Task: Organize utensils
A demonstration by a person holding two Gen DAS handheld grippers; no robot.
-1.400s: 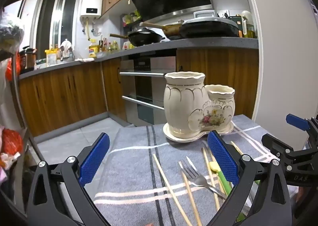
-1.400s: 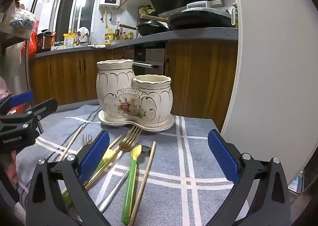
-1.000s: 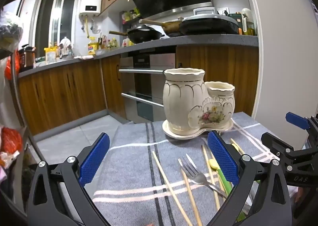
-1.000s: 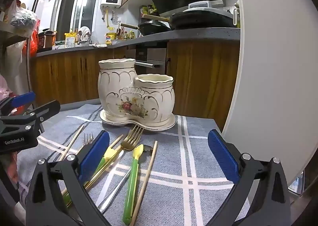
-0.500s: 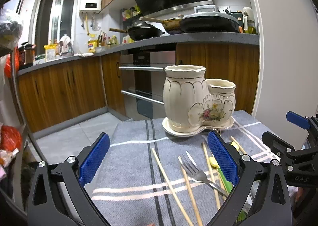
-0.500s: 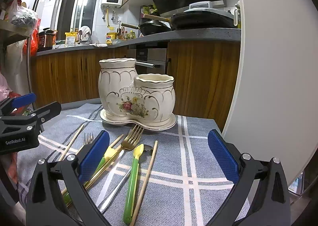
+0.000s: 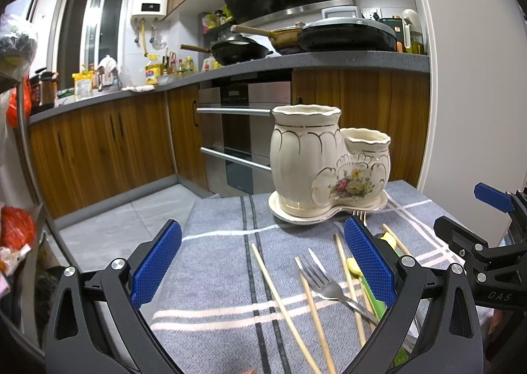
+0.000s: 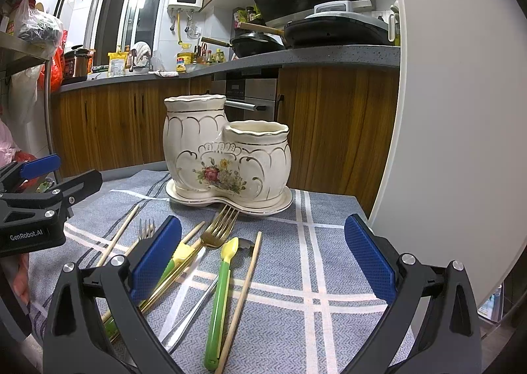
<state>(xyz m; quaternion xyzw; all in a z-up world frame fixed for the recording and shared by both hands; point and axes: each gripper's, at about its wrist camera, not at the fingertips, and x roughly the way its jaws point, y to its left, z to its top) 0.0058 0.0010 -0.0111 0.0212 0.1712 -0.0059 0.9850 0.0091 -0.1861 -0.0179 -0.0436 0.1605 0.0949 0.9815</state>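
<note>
Nothing has been picked up yet, so the step in hand looks like choosing and gripping a first utensil. The left gripper (image 7: 262, 270) and the right gripper (image 8: 263, 263) both hover low over the cloth-covered counter (image 8: 329, 334), each with its jaws spread wide and holding nothing. A sound first pick would be a piece lying free on top: the green-handled spoon (image 8: 219, 291) at about 6 o'clock from the ceramic holder (image 8: 227, 156) in the right wrist view, or the lone chopstick (image 7: 280, 295) toward 7 o'clock in the left wrist view. Close across the handle's narrow width, near mid-length, so it hangs steady when tipped upright. The gold fork (image 8: 212, 235) and silver fork (image 7: 326, 285) lie crossed with other sticks, so lifting them early risks dragging neighbours. The holder sits on its saucer at 12 o'clock, a tall pot joined to a shorter one; nothing pokes above either rim, though their insides are hidden.
</note>
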